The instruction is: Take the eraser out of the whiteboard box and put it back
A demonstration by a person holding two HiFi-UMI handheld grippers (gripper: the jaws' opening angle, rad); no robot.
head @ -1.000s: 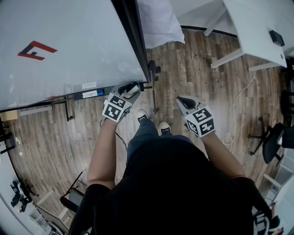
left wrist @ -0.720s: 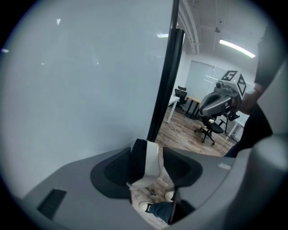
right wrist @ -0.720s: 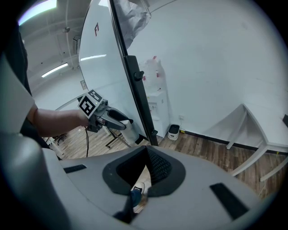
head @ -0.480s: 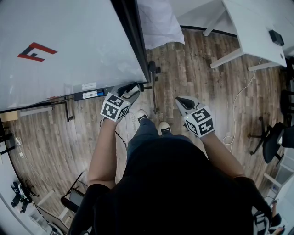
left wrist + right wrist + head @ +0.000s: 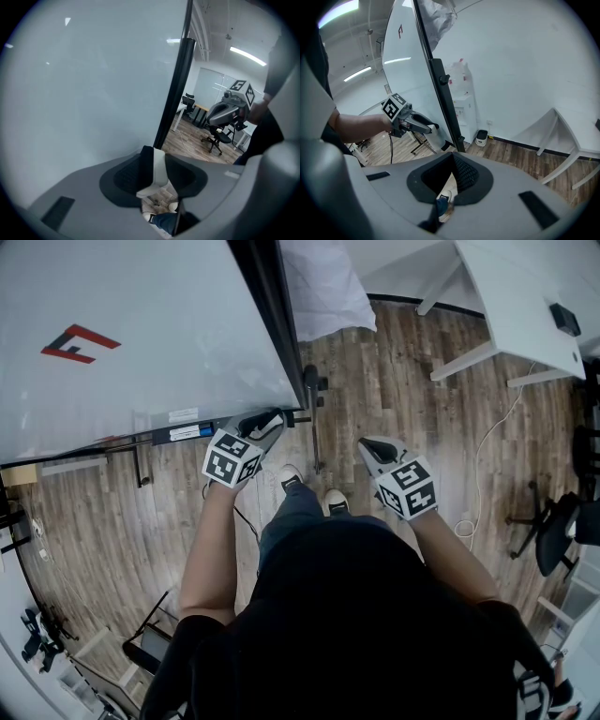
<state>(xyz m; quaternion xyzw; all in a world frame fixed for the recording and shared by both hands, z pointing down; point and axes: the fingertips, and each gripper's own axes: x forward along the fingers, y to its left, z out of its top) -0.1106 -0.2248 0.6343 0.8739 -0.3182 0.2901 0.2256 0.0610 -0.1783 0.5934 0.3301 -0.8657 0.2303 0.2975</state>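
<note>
The left tool (image 5: 262,424) is clamped on the eraser (image 5: 158,169), its pads pressing the black felt side and the white back. It hangs just off the lower right corner of the whiteboard (image 5: 141,343), beside the dark tray along the bottom edge that I take to be the whiteboard box (image 5: 183,434). The eraser is out of the box, in the air. The right tool (image 5: 375,448) is drawn together on nothing, well apart over the floor (image 5: 403,371). The eraser looks light, with a stiff back and soft felt. A flat pinch across its two broad faces, near the middle, should hold it; squeezing harder would only crush the felt.
</note>
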